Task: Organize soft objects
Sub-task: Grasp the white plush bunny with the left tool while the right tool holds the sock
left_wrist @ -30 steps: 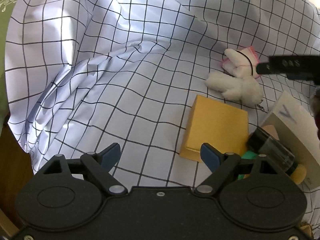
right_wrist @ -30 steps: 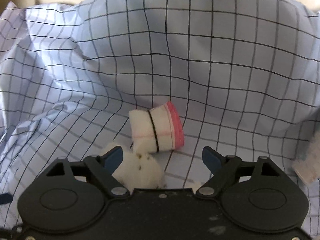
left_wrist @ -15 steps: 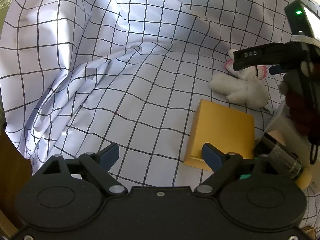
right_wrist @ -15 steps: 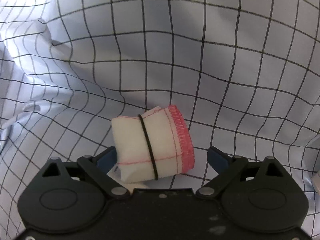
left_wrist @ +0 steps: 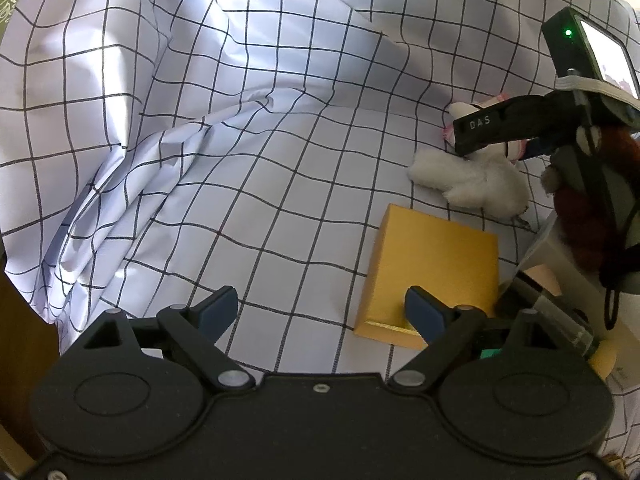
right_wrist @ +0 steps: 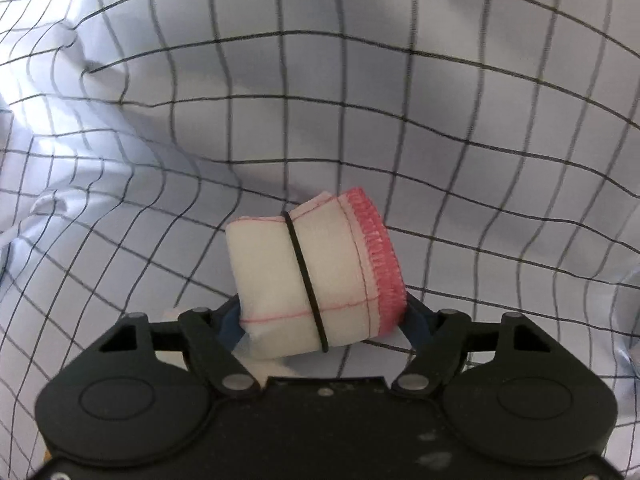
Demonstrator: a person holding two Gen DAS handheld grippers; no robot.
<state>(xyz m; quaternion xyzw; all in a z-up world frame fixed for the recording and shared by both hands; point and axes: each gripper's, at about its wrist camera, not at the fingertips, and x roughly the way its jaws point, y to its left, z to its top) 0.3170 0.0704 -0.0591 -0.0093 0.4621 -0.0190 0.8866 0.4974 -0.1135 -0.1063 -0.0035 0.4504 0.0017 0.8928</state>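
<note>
In the left wrist view, the left gripper (left_wrist: 322, 308) hangs over a white cloth with a black grid (left_wrist: 248, 168) that covers the surface below in folds. Its blue fingers (left_wrist: 218, 308) are spread wide apart and hold nothing. The tip of the right-hand finger stands in front of a yellow box (left_wrist: 436, 256), which lies closed on the cloth; what is inside cannot be seen. To the right of the box there is a pale flat box (left_wrist: 568, 264), and a dark cylinder with a clear part (left_wrist: 552, 312) lies on it. Behind the yellow box, a fluffy white plush toy (left_wrist: 472, 180) lies on the cloth. The right gripper (left_wrist: 500, 128) reaches in from the right just above the toy, and only a pink edge of the cloth roll (left_wrist: 494, 100) shows behind it.

In the right wrist view, the right gripper (right_wrist: 322, 320) is closed on a rolled white cloth with a pink end (right_wrist: 316, 276). A thin black band (right_wrist: 304, 276) goes around the middle of the roll. The blue fingers (right_wrist: 232, 324) press on its two ends, left and right, and the roll is a little tilted, with the pink end higher. The checked cloth (right_wrist: 400, 120) fills the view behind it. I cannot tell whether the roll touches the cloth.
</note>
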